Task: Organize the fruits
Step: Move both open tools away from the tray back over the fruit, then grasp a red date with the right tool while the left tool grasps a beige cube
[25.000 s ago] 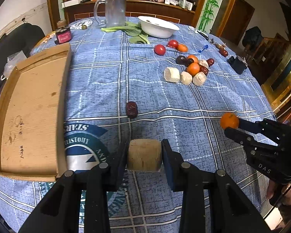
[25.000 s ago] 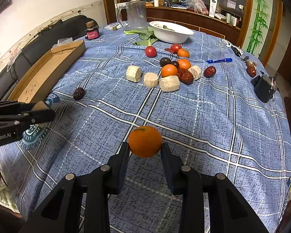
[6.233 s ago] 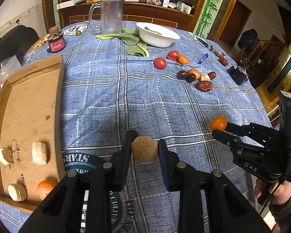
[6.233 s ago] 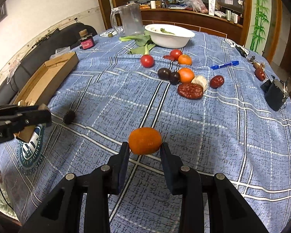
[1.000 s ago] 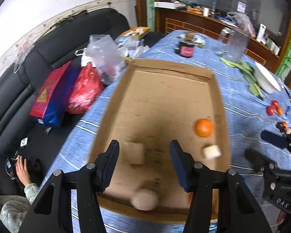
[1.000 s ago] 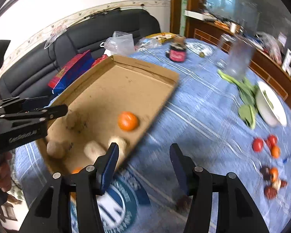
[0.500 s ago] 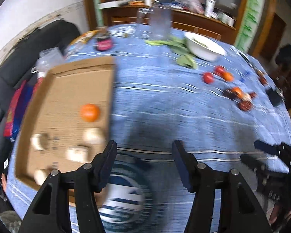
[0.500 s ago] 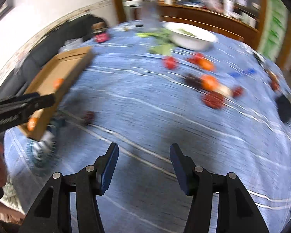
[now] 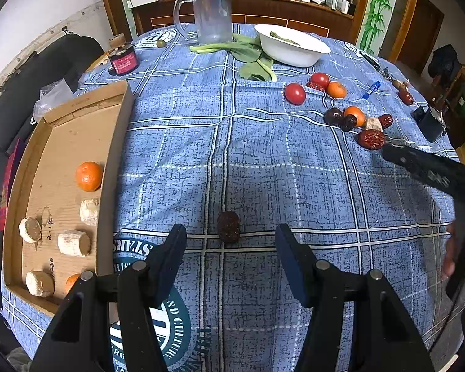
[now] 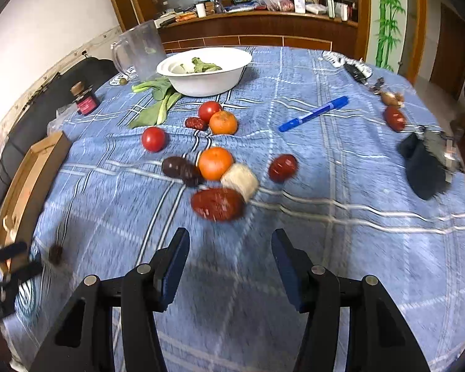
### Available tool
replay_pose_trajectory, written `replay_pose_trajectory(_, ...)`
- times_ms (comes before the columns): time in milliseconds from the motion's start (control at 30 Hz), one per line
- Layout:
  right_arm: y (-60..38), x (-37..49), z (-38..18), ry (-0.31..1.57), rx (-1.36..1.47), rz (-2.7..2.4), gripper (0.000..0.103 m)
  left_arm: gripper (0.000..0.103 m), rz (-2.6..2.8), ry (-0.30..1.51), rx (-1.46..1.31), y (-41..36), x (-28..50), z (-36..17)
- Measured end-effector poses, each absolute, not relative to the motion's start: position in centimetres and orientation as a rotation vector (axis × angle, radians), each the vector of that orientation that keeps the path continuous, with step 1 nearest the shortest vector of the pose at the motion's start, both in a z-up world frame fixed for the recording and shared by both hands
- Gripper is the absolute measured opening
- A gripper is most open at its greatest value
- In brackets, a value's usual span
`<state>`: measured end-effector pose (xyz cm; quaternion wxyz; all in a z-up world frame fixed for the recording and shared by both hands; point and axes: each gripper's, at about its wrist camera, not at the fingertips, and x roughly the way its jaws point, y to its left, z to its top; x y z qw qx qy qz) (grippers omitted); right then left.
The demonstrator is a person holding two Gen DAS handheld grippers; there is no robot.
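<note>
My left gripper is open and empty, with a dark red date lying on the cloth just beyond its fingertips. The cardboard tray at the left holds an orange and several pale root chunks. My right gripper is open and empty, just short of a big red date, a pale chunk, an orange, a dark fruit and a small red date. Its fingers also show in the left wrist view.
Two tomatoes, another orange, green leaves, a white bowl, a clear pitcher, a red jar, a blue pen and a black pouch stand on the blue checked tablecloth. A black sofa lies beyond the tray.
Both grippers have let go of their fruit in the tray and swung back over the table. The left now faces the lone date, the right faces the fruit cluster.
</note>
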<state>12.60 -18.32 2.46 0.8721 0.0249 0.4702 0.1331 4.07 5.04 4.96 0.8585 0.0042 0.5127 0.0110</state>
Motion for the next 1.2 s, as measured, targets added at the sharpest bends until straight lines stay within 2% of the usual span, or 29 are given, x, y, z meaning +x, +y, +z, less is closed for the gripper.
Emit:
replay_pose_trajectory(233,-16.5,14.9,1.0,0.989,0.061,0.288,0.058,0.059,0.014,1.078,0.032,4.7,5.7,4.9)
replay_pose_trajectory(267,-16.5,15.1,0.9,0.988,0.062,0.289,0.057,0.059,0.011,1.078,0.033,4.6,6.0,4.9)
replay_pose_trajectory(300,-16.6,15.2,0.9,0.985,0.065,0.29,0.049,0.059,0.005,1.075,0.036,4.3,6.5,5.0)
replay_pose_trajectory(467,-18.0,14.5,1.1,0.98,0.056,0.31,0.046,0.061,-0.034,1.069,0.066,2.5,8.7,5.1)
replay_pose_trajectory(800,-22.6,9.3,2.5,0.965,0.064,0.296,0.046,0.061,-0.149,1.052,0.085,-2.6,14.6,4.3)
replay_pose_trajectory(1033,-25.1,8.0,2.0,0.976,0.099,0.272,0.047,0.061,-0.28,1.035,0.201,-6.2,17.7,2.4)
replay_pose_trajectory(1200,-26.1,7.8,1.5,0.986,0.112,0.273,0.047,0.061,-0.315,1.06,0.183,-6.8,19.4,1.5)
